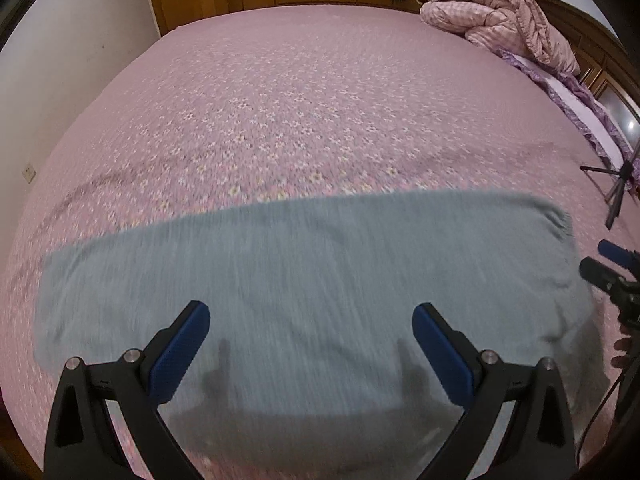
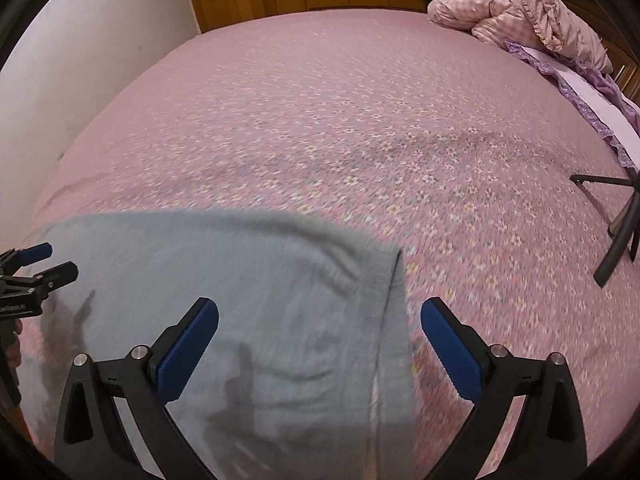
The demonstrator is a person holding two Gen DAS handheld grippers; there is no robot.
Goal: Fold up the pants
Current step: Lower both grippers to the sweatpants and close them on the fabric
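Grey-blue pants (image 1: 304,280) lie flat on the pink floral bed, spread left to right near the front edge; they also show in the right wrist view (image 2: 240,300), with their right end at a straight hem. My left gripper (image 1: 310,344) is open and empty, hovering above the pants' middle, its shadow on the cloth. My right gripper (image 2: 320,340) is open and empty, above the pants' right edge. Each gripper shows at the edge of the other's view: the right one (image 1: 604,264) and the left one (image 2: 40,264). Both views are motion-blurred.
The pink floral bedspread (image 1: 300,120) stretches far behind the pants. A crumpled pink quilt (image 1: 500,20) and a purple pillow lie at the back right. A black tripod (image 2: 616,216) stands on the bed's right side. A white wall runs along the left, wooden cabinets behind.
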